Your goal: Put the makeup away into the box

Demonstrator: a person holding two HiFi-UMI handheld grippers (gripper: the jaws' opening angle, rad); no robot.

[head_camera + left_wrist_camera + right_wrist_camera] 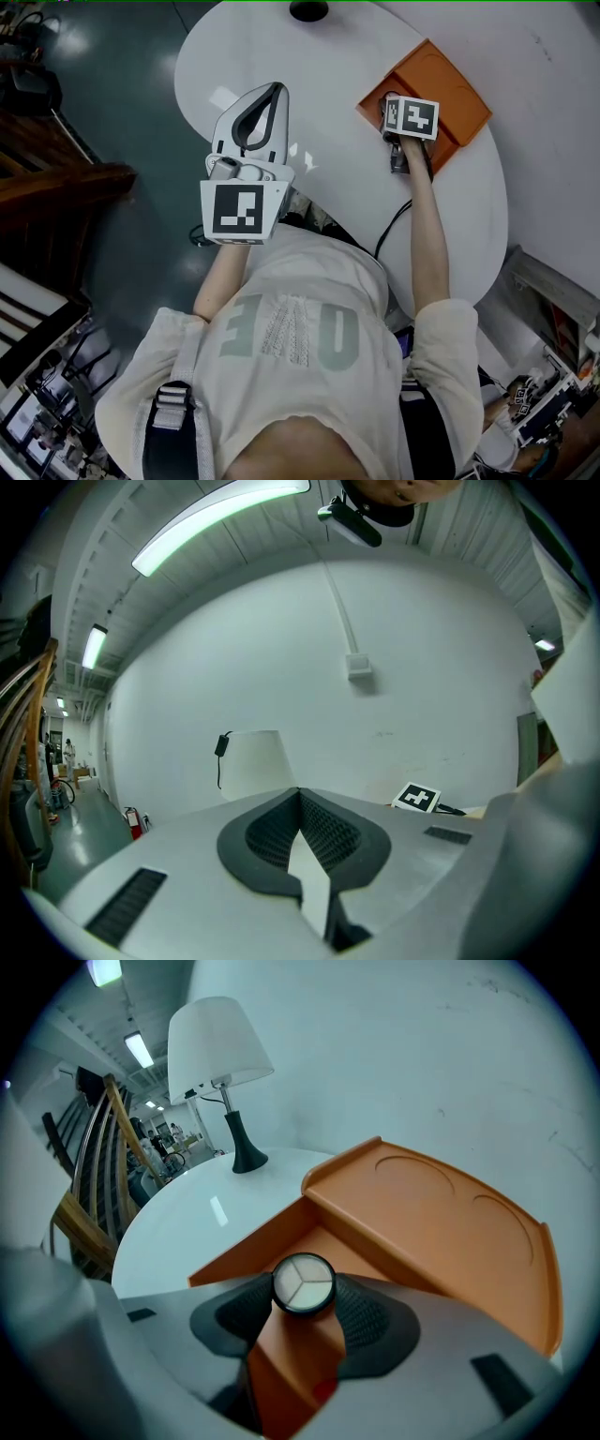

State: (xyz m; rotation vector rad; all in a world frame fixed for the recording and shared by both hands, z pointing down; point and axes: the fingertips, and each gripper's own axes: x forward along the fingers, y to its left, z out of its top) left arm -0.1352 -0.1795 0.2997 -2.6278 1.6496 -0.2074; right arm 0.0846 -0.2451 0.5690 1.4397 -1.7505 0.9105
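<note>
Clearly the job is near its end for this piece: the right gripper point(304, 1299) has a round compact point(303, 1282) pinched between its pads and hangs tilted down over the open orange box point(251, 1241), the compact above the inner compartment and not yet set down. What is left, I judge, is to lower it in and let go. The left gripper point(300, 799) is held level over the white table point(281, 56), jaws together with nothing in them. I see no other makeup on the table.
</note>
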